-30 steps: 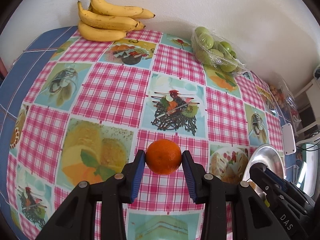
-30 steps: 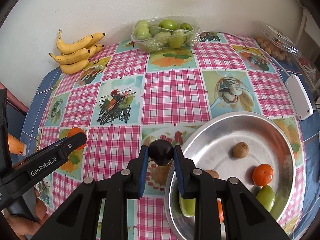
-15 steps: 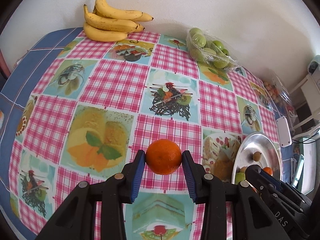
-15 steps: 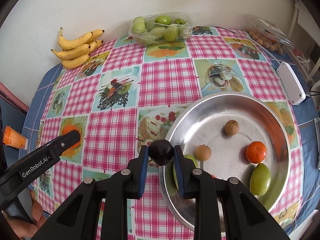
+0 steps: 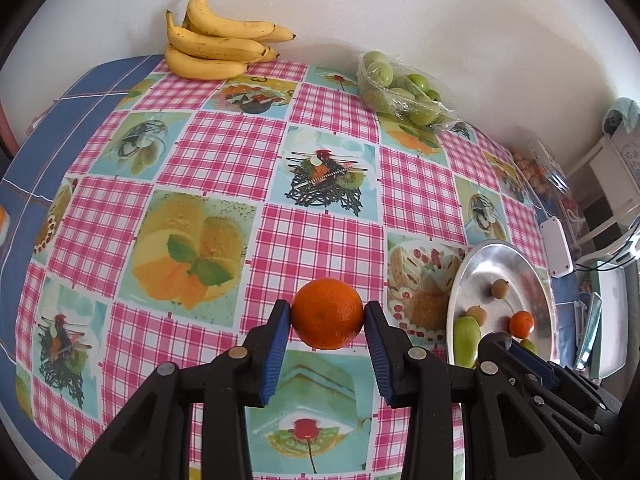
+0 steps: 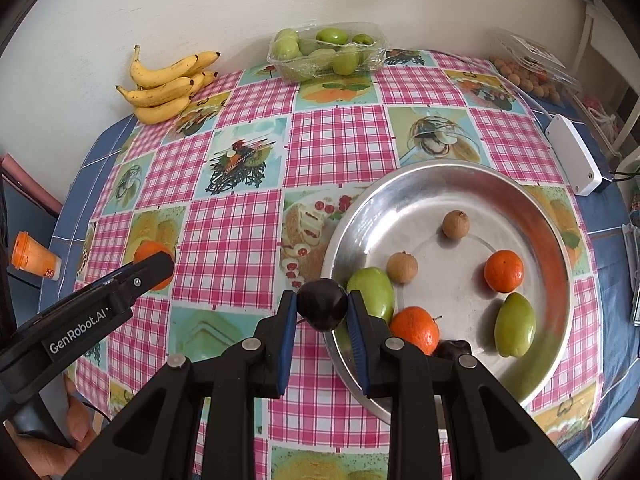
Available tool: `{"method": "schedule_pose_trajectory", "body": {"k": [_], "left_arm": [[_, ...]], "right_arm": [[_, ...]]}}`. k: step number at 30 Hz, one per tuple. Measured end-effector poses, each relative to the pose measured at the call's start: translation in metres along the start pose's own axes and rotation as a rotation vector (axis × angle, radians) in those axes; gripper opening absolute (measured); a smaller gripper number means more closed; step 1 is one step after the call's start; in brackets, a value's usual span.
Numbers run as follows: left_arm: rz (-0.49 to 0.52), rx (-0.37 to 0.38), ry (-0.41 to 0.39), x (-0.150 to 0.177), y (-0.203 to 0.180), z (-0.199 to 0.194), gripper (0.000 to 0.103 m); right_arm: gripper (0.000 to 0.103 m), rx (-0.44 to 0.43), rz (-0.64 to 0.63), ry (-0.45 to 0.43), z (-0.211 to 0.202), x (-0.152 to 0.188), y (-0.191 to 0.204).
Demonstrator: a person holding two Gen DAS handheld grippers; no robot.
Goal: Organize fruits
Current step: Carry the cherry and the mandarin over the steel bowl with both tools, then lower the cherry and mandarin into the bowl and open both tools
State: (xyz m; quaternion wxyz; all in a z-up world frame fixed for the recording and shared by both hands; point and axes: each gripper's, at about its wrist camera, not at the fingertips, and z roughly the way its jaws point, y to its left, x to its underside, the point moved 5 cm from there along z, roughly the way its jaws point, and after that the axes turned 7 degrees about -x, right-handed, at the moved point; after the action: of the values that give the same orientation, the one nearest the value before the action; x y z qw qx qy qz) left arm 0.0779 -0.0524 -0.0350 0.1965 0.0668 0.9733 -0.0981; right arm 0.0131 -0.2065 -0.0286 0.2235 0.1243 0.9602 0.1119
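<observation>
My left gripper (image 5: 327, 316) is shut on an orange mandarin (image 5: 327, 313), held above the checked tablecloth to the left of the metal bowl (image 5: 460, 280). In the right wrist view my right gripper (image 6: 322, 307) is shut on a small dark plum (image 6: 322, 308), hanging over the near left rim of the metal bowl (image 6: 400, 184). Inside the bowl lie two mandarins (image 6: 503, 271), two green fruits (image 6: 515, 325), two small brown fruits (image 6: 455, 224) and a dark fruit (image 6: 452, 347) partly hidden by my fingers. The left gripper (image 6: 154, 266) with its mandarin shows at the left.
A bunch of bananas (image 6: 168, 86) and a clear pack of green fruits (image 6: 326, 52) sit by the back wall. A pack of brown fruits (image 6: 532, 72) and a white box (image 6: 572, 160) lie at the right. An orange-capped bottle (image 6: 34, 256) stands off the left table edge.
Both grippers drew back toward the near side and slightly up, still holding their fruit. The bowl now shows more fully under the right gripper, and the plum hangs over its rim.
</observation>
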Motion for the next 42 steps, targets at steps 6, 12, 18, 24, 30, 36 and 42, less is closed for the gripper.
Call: {"method": "schedule_pose_trajectory", "body": {"k": [6,12,18,24,30,36,42], "left_arm": [[-0.001,0.004,-0.003,0.006,-0.004,-0.004,0.04],[0.035,0.003,-0.005,0.01,-0.017,-0.004,0.04],[0.117,0.031,0.0,0.02,-0.047,-0.003,0.04],[0.229,0.094,0.021,0.035,-0.091,-0.003,0.04],[0.303,0.12,0.035,0.048,-0.125,-0.001,0.04],[0.352,0.137,0.063,0.062,-0.143,0.006,0.04],[0.367,0.127,0.089,0.069,-0.148,0.017,0.041]], "right_arm": [[0.026,-0.003,0.007,0.003,-0.004,0.008,-0.004],[0.026,-0.001,0.039,0.005,-0.005,0.01,-0.018],[0.027,0.027,0.107,0.001,-0.009,0.009,-0.05],[0.027,0.064,0.2,-0.014,-0.019,0.011,-0.091],[0.027,0.081,0.269,-0.025,-0.026,0.014,-0.121],[0.027,0.082,0.284,-0.01,-0.023,0.016,-0.129],[0.027,0.088,0.263,0.029,-0.01,0.018,-0.126]]}}
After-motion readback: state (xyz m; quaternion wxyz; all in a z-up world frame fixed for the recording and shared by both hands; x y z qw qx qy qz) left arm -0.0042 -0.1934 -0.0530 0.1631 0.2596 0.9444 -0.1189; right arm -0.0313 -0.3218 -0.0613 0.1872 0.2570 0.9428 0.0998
